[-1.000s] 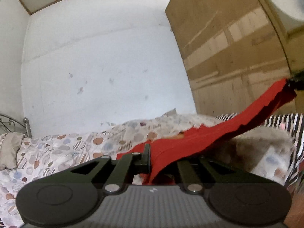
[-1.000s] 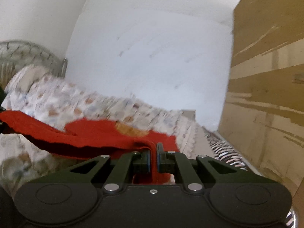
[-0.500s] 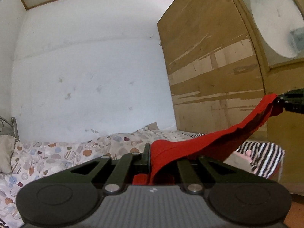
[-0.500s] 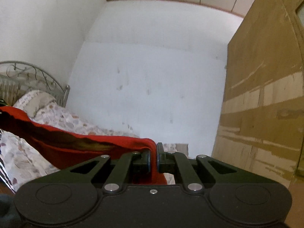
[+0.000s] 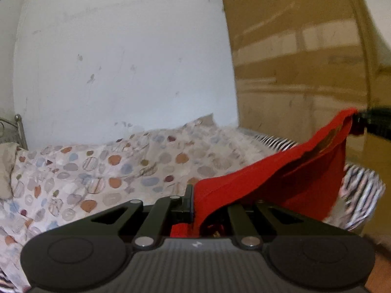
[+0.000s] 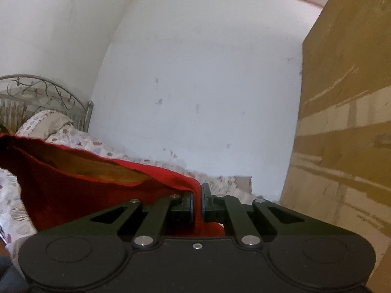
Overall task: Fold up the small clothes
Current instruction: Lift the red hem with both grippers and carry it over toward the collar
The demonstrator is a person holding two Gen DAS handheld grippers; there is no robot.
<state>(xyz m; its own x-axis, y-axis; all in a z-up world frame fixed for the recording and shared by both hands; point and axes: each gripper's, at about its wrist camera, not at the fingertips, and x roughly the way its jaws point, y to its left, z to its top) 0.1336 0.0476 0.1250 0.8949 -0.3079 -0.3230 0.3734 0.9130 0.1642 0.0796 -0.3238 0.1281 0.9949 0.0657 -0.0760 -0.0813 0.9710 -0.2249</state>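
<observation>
Red cloth fills the lower right of my left wrist view: the red garment (image 5: pixel 281 183) is pinched at one edge by my left gripper (image 5: pixel 195 197), whose fingers (image 5: pixel 188 200) are closed tight on the fabric. From that pinch it stretches up toward 2 o'clock, taut along its top edge, to the right gripper (image 5: pixel 374 127), which shows as a dark shape at the frame's right border (blurred, so I can't read its jaws from here). The garment hangs in the air above the bed, not resting on it. Below and behind it lies the spotted bedspread (image 5: pixel 97 171), with a striped blanket (image 5: pixel 359 190) at 3 o'clock and a brown wardrobe (image 5: pixel 305 61) at 1 o'clock.

In my right wrist view, the right gripper (image 6: pixel 197 200) sits with its fingers (image 6: pixel 206 202) clamped shut on a fold of the same garment (image 6: pixel 80 190). The cloth runs away toward 9 o'clock, sagging open along its top so an orange-yellow inner side shows, and leaves the frame at the left border. A metal headboard (image 6: pixel 48 95) and a pillow (image 6: pixel 46 124) stand at 9 to 10 o'clock, the wardrobe (image 6: pixel 349 122) at 3 o'clock.
</observation>
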